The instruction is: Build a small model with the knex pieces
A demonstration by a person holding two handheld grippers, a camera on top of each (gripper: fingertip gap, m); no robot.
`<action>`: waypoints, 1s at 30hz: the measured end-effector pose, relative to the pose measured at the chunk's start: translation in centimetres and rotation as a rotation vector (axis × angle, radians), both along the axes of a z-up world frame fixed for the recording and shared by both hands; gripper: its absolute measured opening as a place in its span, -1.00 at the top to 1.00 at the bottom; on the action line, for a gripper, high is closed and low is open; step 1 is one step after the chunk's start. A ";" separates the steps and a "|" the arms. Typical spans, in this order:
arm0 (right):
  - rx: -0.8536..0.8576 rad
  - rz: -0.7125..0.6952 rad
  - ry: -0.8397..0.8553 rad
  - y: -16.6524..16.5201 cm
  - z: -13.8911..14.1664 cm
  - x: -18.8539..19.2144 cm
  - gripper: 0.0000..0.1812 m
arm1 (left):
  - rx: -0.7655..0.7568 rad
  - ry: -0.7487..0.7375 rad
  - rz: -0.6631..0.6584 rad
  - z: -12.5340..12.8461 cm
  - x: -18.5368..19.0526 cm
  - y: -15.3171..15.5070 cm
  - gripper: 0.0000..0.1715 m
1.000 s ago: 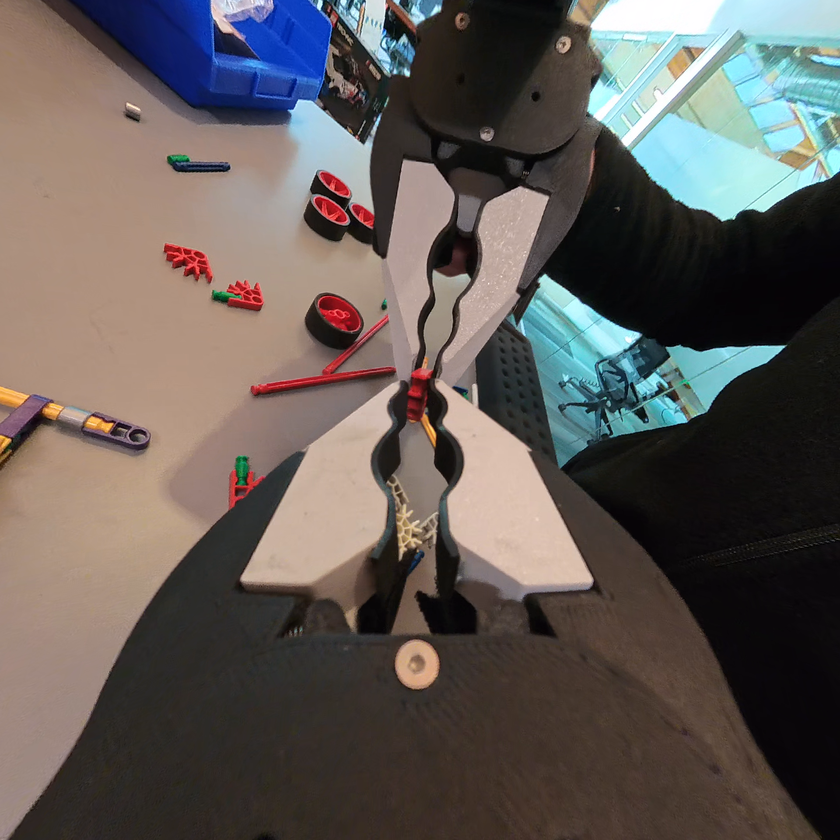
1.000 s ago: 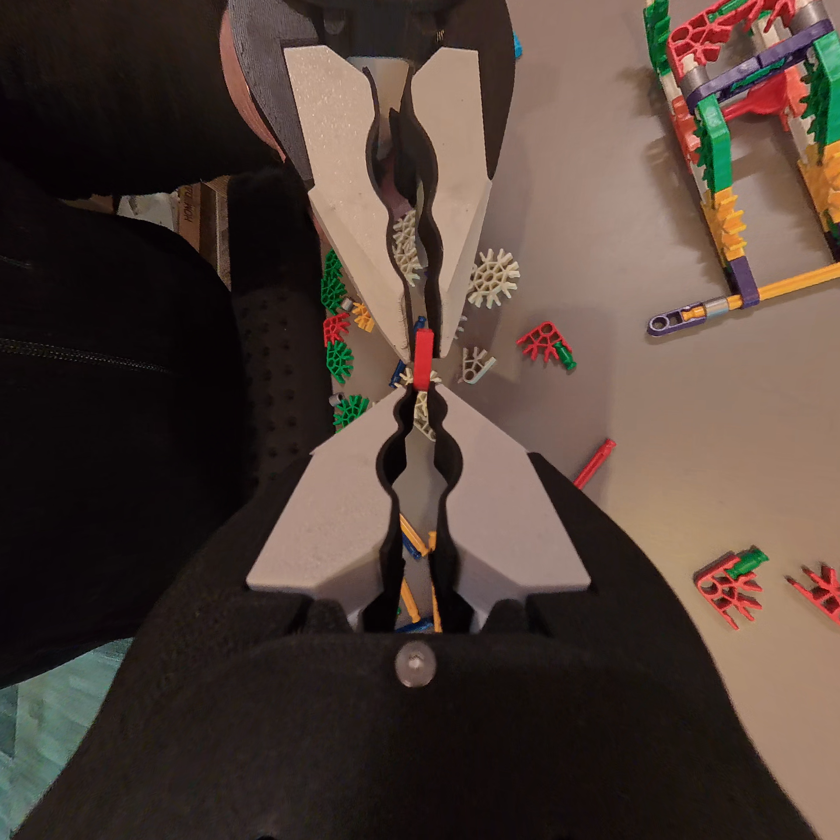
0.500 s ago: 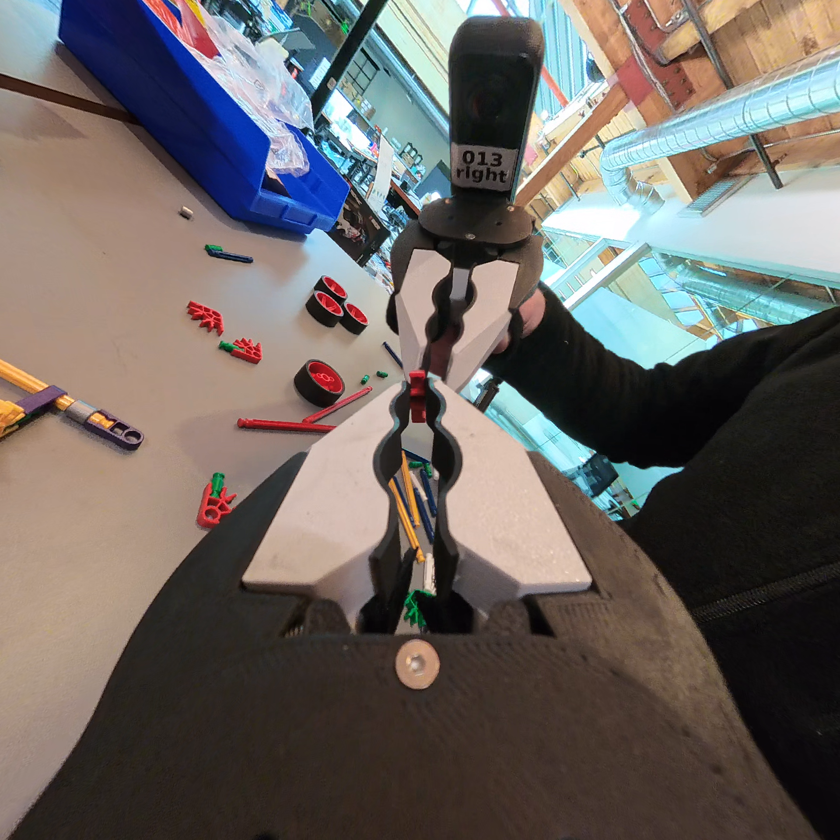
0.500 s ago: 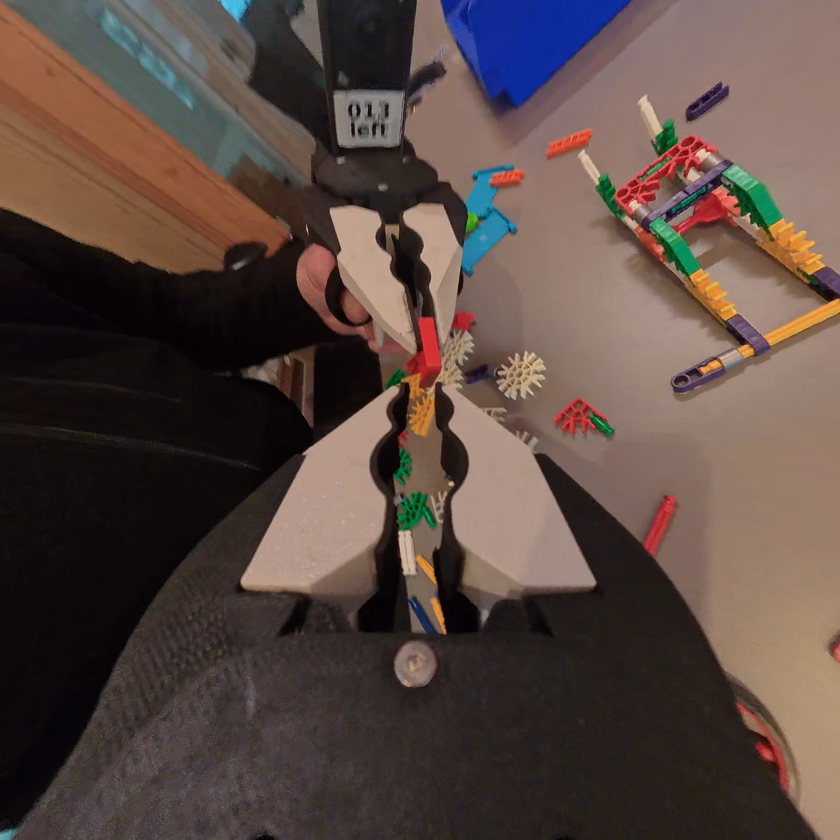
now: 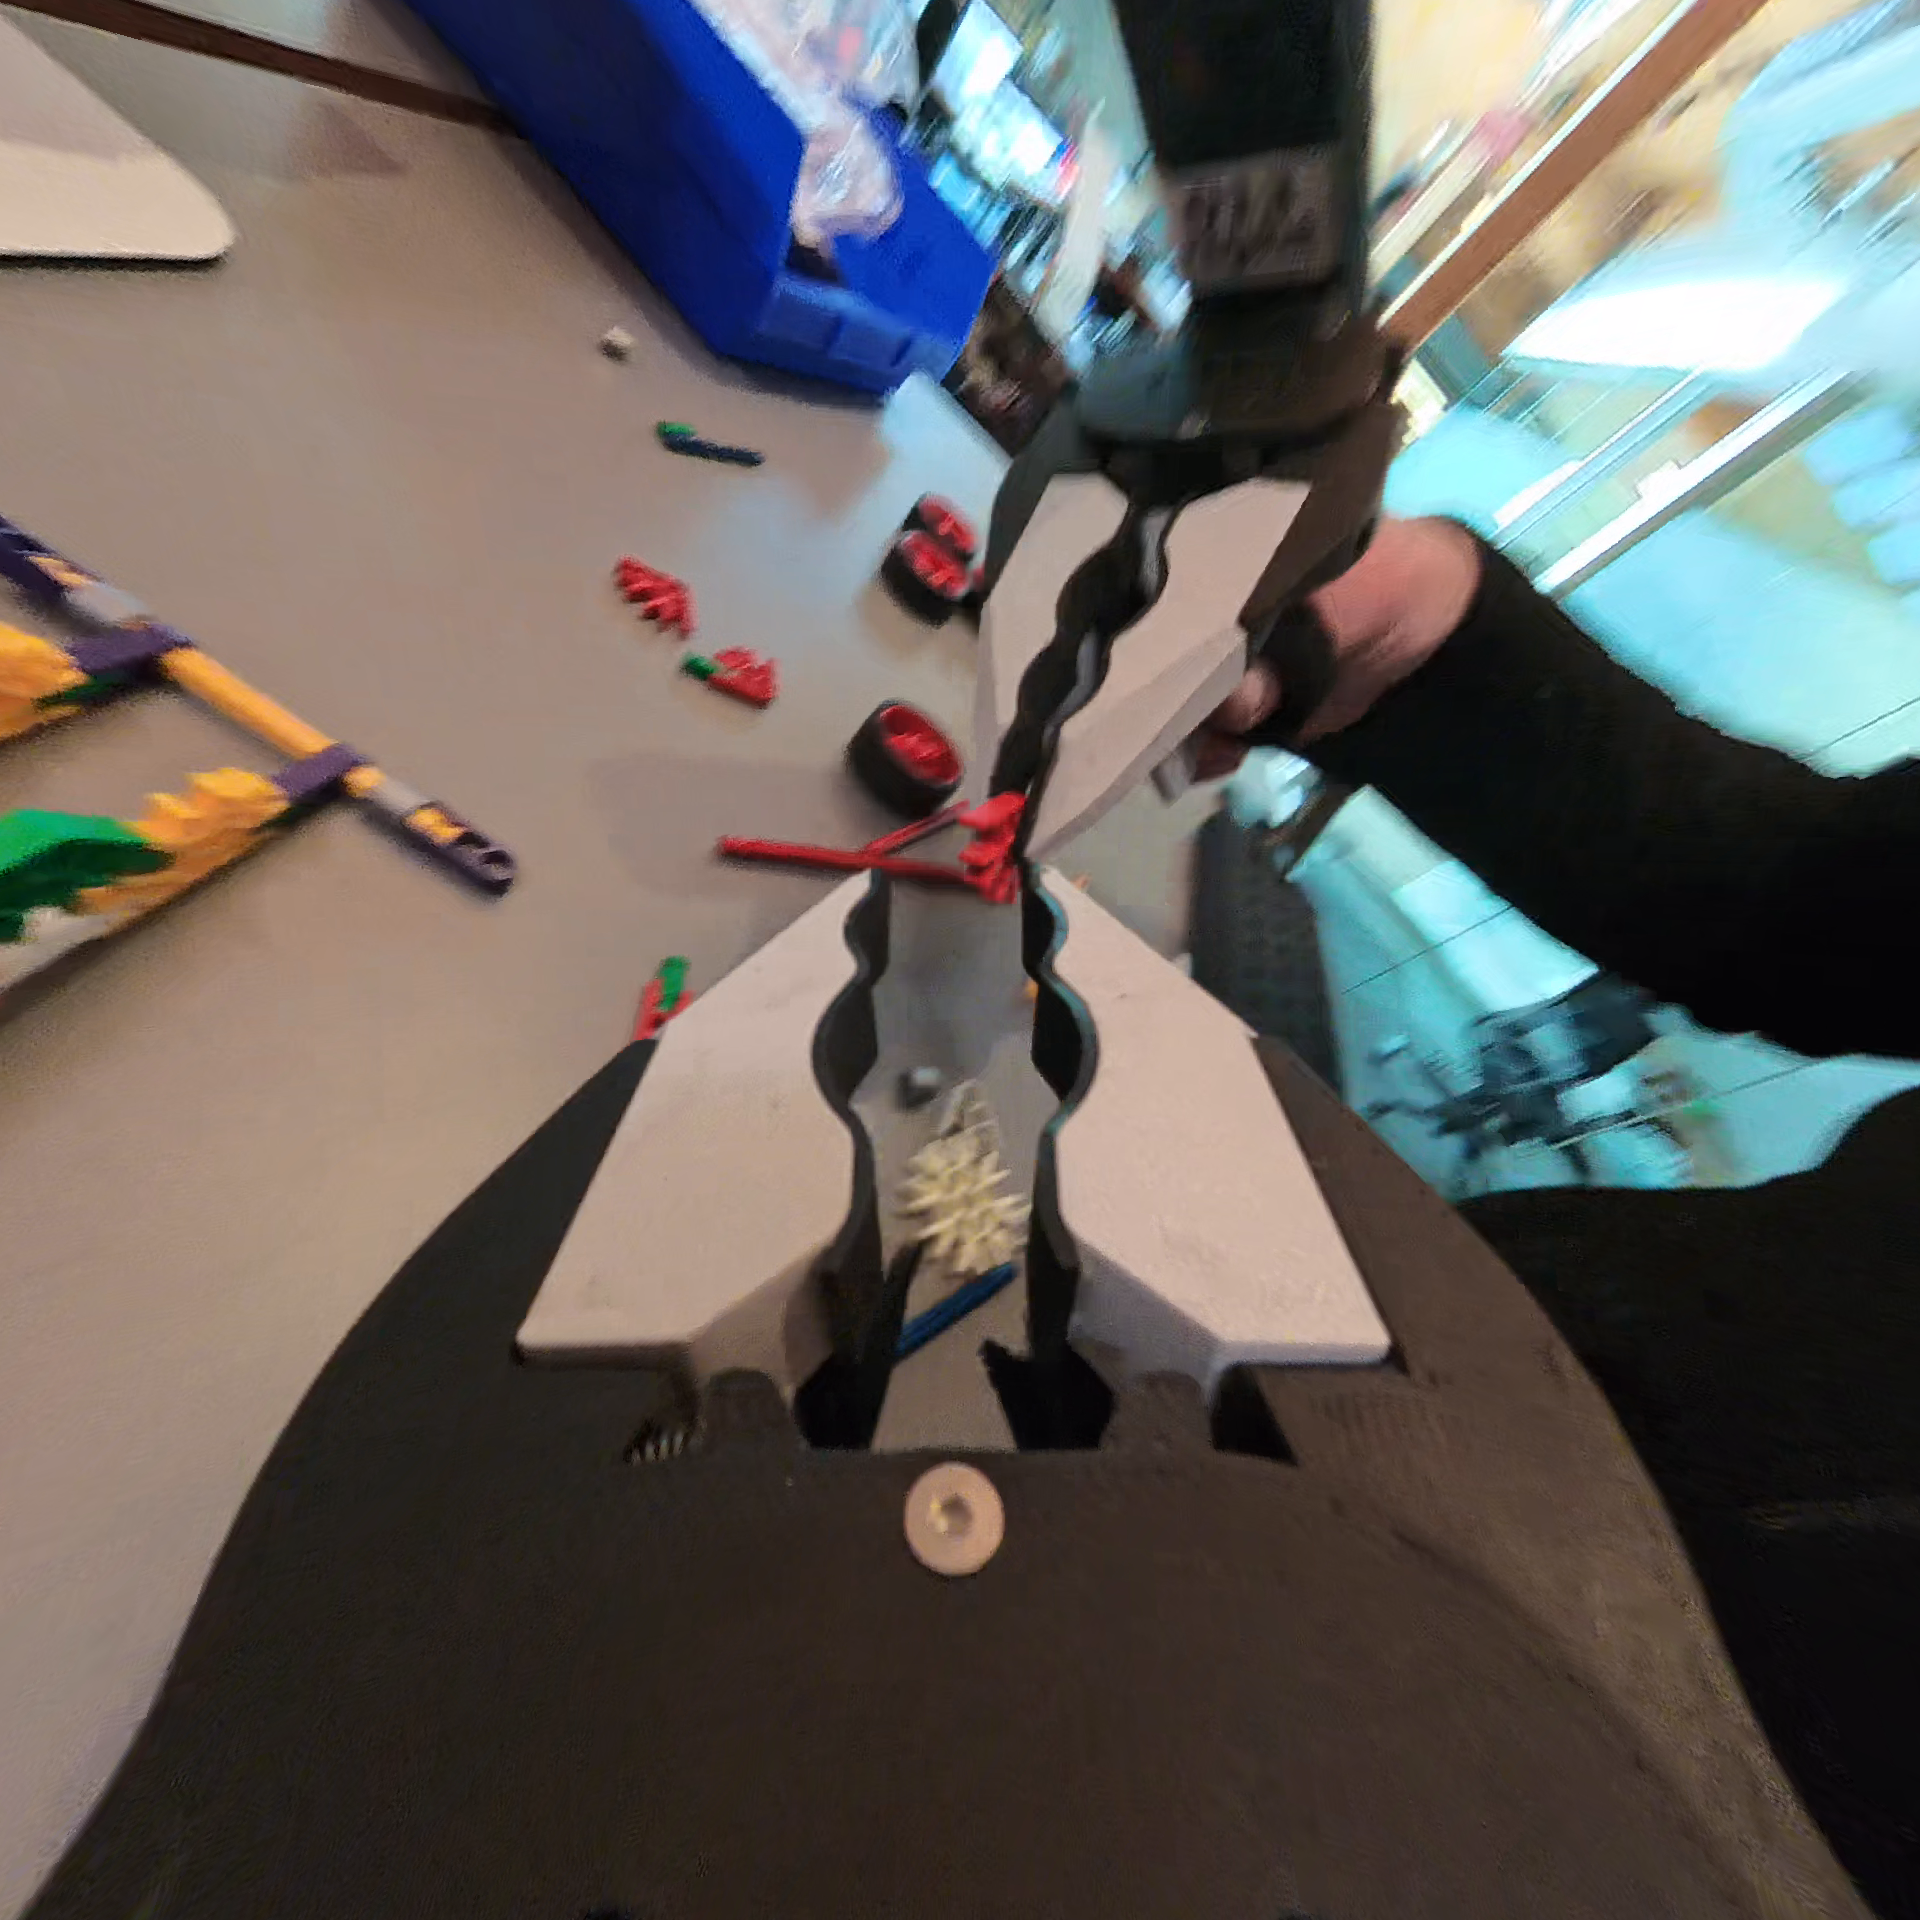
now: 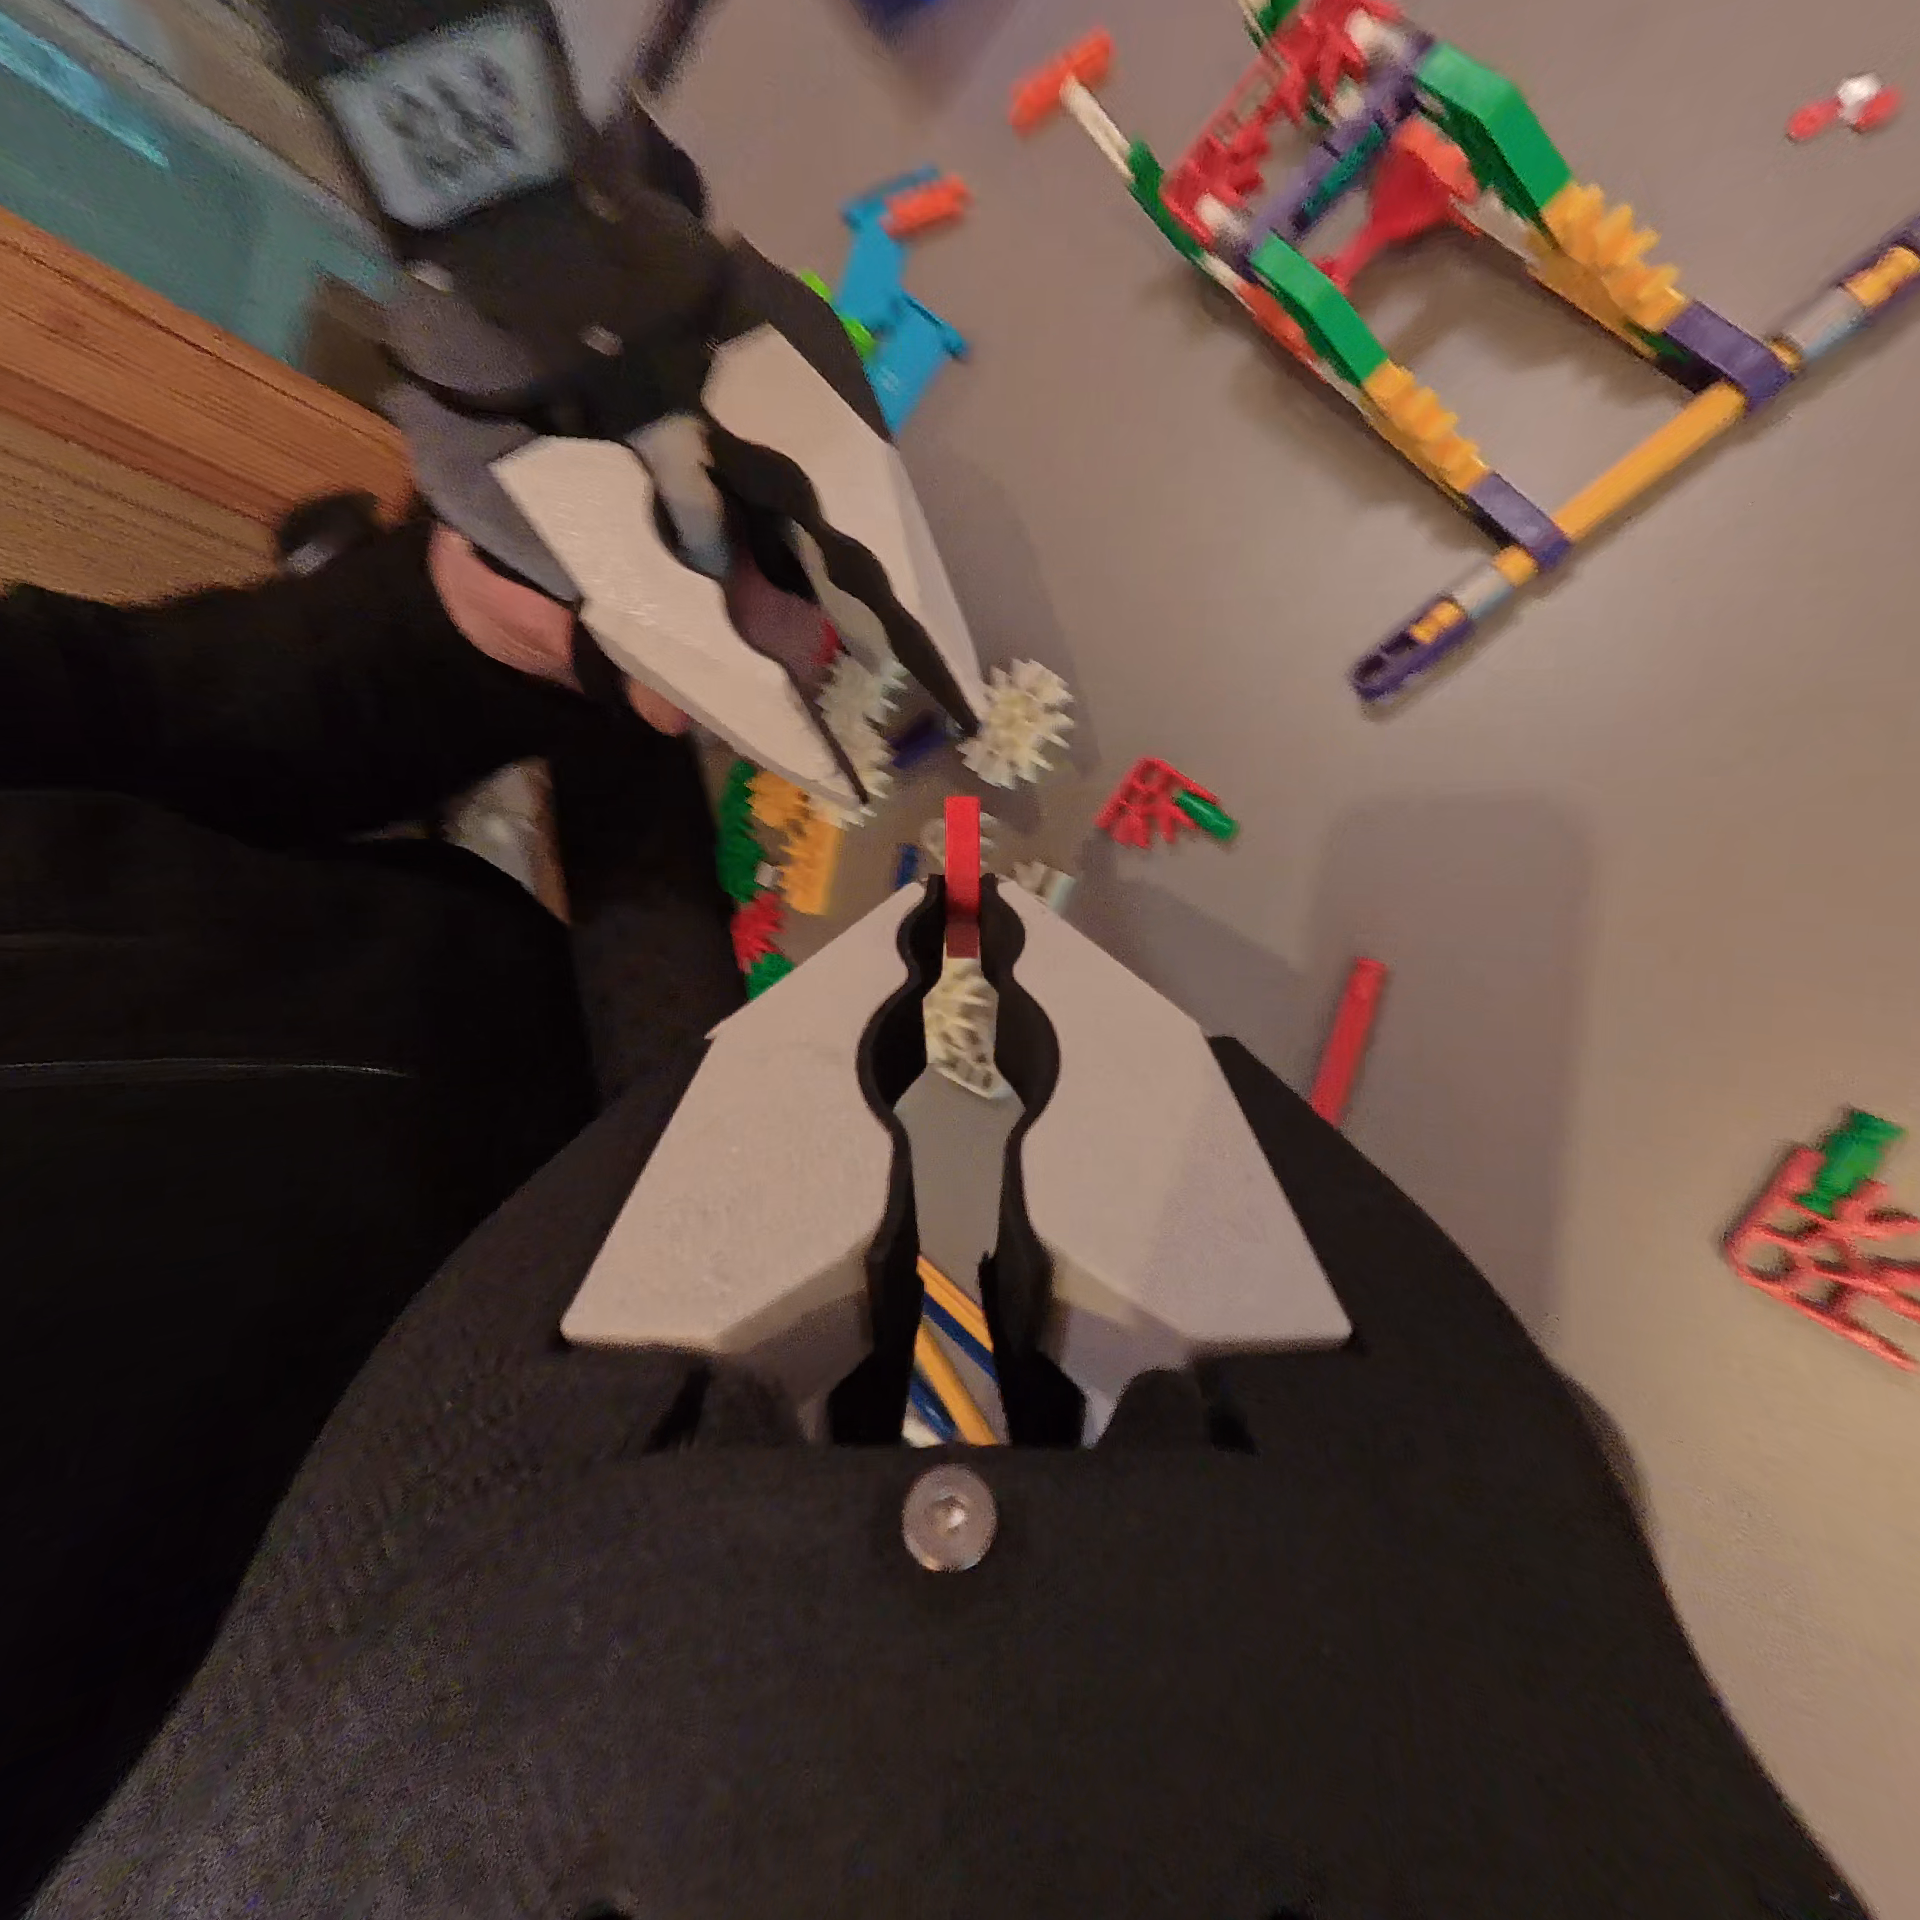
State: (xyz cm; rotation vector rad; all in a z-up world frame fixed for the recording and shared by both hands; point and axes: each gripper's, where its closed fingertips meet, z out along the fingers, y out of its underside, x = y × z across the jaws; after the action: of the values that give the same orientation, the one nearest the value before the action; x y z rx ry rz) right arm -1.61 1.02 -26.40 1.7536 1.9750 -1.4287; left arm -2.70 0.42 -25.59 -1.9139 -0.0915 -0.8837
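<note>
Mostly both views are blurred, and small pieces are hard to identify; the label on each handle is unreadable. The right claw (image 6: 961, 899) is pressed together on a small red connector (image 6: 962, 873), seen edge-on, its lower end hidden between the fingers; the left claw (image 5: 956, 883) stands spread and holds nothing, its tips just beside that connector (image 5: 992, 842). Each claw points at the other, above the grey worktop (image 5: 312, 540); a black sleeve (image 5: 1662, 810) reaches in from the side. White snowflake pieces (image 6: 1023, 722) and a colourful frame (image 6: 1455, 270) lie on the worktop.
</note>
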 end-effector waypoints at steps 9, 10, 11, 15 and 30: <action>0.144 0.204 -0.326 1.0 -6.2 -0.8 0.96 | -0.268 0.615 -0.093 -7.6 -1.9 0.3 0.70; 0.136 0.217 -0.346 1.0 -6.6 -0.9 0.97 | -0.271 0.640 -0.091 -7.7 -2.0 0.4 0.73; 0.143 0.222 -0.360 1.1 -7.0 -1.0 0.97 | -0.283 0.684 -0.098 -8.1 -2.3 0.4 0.74; 0.134 0.240 -0.385 1.5 -7.2 -1.4 0.96 | -0.307 0.713 -0.173 -8.8 -1.6 0.3 0.83; 0.064 0.321 -0.492 2.1 -7.6 -1.9 0.95 | -0.306 0.729 -0.228 -8.8 -1.7 0.7 0.84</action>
State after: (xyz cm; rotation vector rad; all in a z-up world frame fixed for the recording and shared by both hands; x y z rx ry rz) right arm -3.47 3.11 -34.03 1.5286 1.9234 -0.7537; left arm -4.39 1.11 -34.41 -2.4589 0.4586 -0.2734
